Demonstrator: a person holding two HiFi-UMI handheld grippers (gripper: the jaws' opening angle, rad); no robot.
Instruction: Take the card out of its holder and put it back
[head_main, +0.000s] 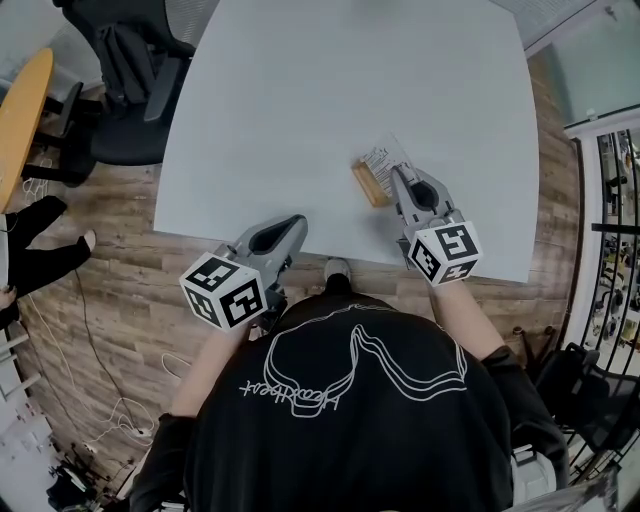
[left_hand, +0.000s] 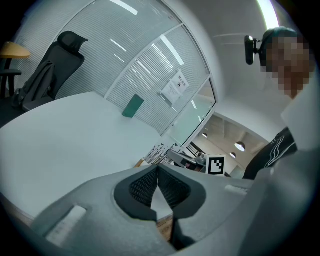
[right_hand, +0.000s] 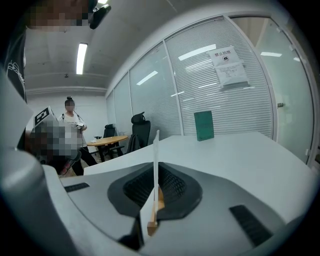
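Note:
A white printed card (head_main: 383, 157) stands in a small wooden holder (head_main: 368, 184) on the white table (head_main: 330, 90), right of centre. My right gripper (head_main: 396, 176) is shut on the card. In the right gripper view the card (right_hand: 155, 157) shows edge-on between the pads, with the wooden holder (right_hand: 154, 216) under it. My left gripper (head_main: 294, 223) hovers at the table's front edge, shut and empty; its jaws (left_hand: 157, 170) meet at the tips. From there the card and holder (left_hand: 154, 156) show far off.
A black office chair (head_main: 130, 85) stands left of the table, with a yellow round table (head_main: 20, 100) beyond it. A green block (right_hand: 203, 125) stands at the table's far side by the glass wall. A person (right_hand: 72, 122) stands in the background. Cables lie on the wood floor (head_main: 110, 300).

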